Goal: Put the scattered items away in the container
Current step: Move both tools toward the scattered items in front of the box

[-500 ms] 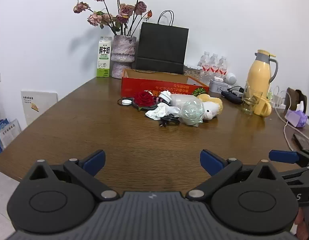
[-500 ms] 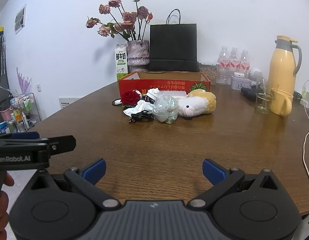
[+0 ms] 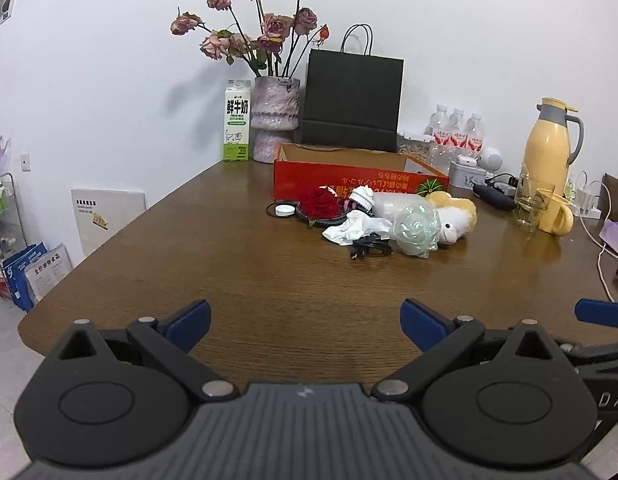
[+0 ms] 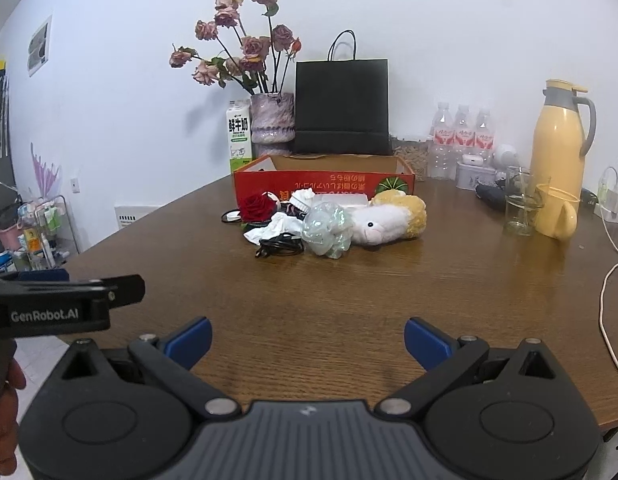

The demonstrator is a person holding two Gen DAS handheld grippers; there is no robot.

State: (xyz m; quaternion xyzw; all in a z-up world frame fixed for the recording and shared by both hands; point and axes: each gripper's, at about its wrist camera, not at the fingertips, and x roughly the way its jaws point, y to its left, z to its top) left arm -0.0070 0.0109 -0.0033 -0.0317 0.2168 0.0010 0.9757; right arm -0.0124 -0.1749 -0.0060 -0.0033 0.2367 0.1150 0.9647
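An open red cardboard box (image 3: 349, 178) (image 4: 321, 184) stands mid-table. In front of it lies a pile: a red rose (image 3: 320, 202) (image 4: 256, 205), a white crumpled cloth (image 3: 355, 229) (image 4: 273, 230), a black cable (image 3: 369, 248) (image 4: 279, 247), a crushed clear bottle (image 3: 416, 229) (image 4: 323, 229) and a plush sheep (image 3: 455, 220) (image 4: 385, 220). A white cap (image 3: 284, 210) rests left of the rose. My left gripper (image 3: 305, 316) and right gripper (image 4: 307, 332) hover over the table's near edge, well short of the pile, both open with nothing between the fingers.
Behind the box stand a milk carton (image 3: 237, 124), a vase of dried roses (image 3: 275, 120) and a black paper bag (image 3: 351, 104). To the right are water bottles (image 4: 461, 136), a yellow jug (image 4: 559, 148), a glass (image 4: 521, 208), a yellow mug (image 4: 557, 216) and a white cord (image 4: 607, 300).
The left wrist view has swung slightly left, so the box and pile sit further right in it. The right gripper has barely shifted. Both grippers stay open.
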